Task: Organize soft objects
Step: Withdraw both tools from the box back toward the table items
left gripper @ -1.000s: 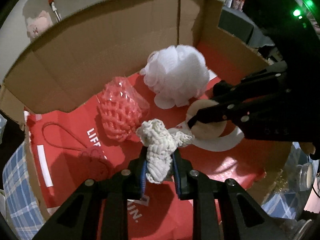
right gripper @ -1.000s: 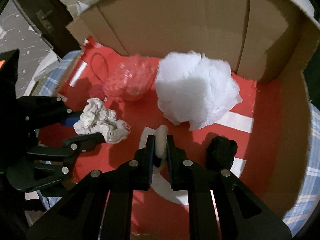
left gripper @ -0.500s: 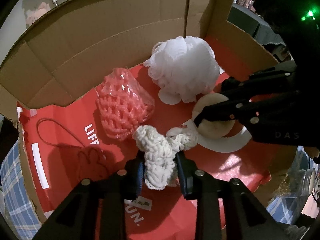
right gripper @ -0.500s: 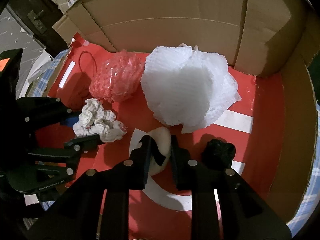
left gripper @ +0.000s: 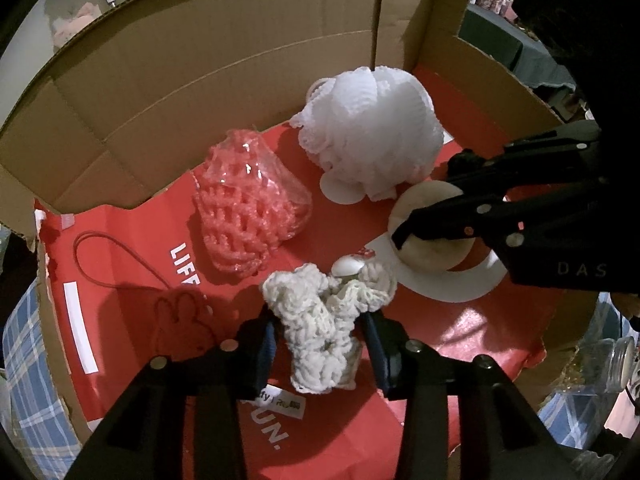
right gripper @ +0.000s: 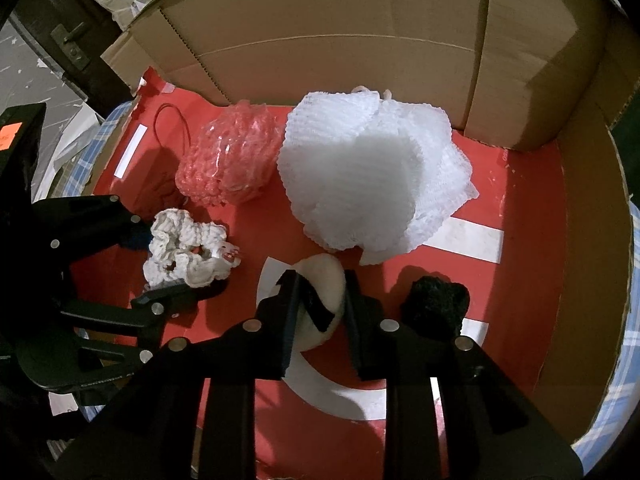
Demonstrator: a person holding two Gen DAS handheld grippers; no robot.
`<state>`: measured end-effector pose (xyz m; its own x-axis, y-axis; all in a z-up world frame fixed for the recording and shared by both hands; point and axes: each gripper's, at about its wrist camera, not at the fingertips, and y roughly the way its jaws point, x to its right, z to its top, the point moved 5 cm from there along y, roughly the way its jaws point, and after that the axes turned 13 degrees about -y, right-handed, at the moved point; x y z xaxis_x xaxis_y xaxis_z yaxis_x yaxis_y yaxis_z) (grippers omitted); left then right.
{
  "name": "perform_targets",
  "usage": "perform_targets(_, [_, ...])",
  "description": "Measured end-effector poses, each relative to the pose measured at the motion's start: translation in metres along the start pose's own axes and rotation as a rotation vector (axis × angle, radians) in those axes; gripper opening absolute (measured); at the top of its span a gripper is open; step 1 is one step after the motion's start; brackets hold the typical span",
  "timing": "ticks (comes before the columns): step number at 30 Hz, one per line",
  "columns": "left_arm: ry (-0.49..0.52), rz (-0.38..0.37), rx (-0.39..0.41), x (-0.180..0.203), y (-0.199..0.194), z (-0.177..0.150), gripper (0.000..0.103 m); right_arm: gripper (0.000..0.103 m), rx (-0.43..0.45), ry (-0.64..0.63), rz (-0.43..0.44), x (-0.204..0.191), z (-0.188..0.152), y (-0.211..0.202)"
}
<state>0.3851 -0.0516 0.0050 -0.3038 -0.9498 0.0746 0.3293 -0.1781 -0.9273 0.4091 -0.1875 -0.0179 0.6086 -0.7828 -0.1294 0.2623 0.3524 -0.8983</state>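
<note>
A cardboard box (left gripper: 200, 80) lined with a red paper bag (left gripper: 120, 280) holds the soft things. My left gripper (left gripper: 320, 340) points down into it; its jaws are opening around a white crocheted piece (left gripper: 320, 320) that rests on the red liner. My right gripper (right gripper: 320, 296) is also opening, with a cream round puff (right gripper: 324, 276) with a black band lying loose between its fingers. Behind them sit a white mesh pouf (right gripper: 372, 184) and a pink foam net in clear plastic (right gripper: 228, 160). A black fuzzy lump (right gripper: 436, 304) lies right of the puff.
The box's tall cardboard walls (right gripper: 360, 40) close in the back and right. Blue plaid cloth (left gripper: 24, 360) lies under the box, and a glass jar (left gripper: 608, 364) stands outside at the right. A pink plush (left gripper: 72, 28) sits far off at the upper left.
Both grippers' jaws have spread apart. The crocheted piece has puffed out between the left fingers, and the puff has tipped from edge-on to lie loose between the right fingers.
</note>
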Motion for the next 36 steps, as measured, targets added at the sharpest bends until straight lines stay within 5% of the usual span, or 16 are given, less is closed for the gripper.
perform_targets(2, [0.000, 0.002, 0.000, -0.001, 0.001, 0.000, 0.044, 0.030, 0.000, 0.001, -0.006, 0.000, 0.000, 0.000])
perform_targets(5, [-0.001, 0.005, 0.006, -0.001, 0.000, 0.000, 0.046, 0.065, 0.018, 0.000, -0.019, 0.000, 0.000, -0.002])
perform_targets(12, [-0.025, 0.000, 0.058, -0.003, -0.018, 0.000, 0.059, 0.065, 0.048, 0.005, -0.032, -0.004, 0.002, -0.018])
perform_targets(21, [-0.110, -0.054, 0.205, -0.011, -0.087, -0.011, 0.074, 0.071, 0.137, 0.003, -0.090, -0.020, -0.006, -0.078])
perform_targets(29, [-0.154, -0.105, 0.386, -0.004, -0.172, -0.046, 0.089, 0.078, 0.287, -0.035, -0.178, -0.059, -0.036, -0.165])
perform_targets(36, [-0.137, -0.077, 0.544, 0.009, -0.233, -0.094, 0.101, 0.079, 0.397, -0.082, -0.259, -0.105, -0.069, -0.214])
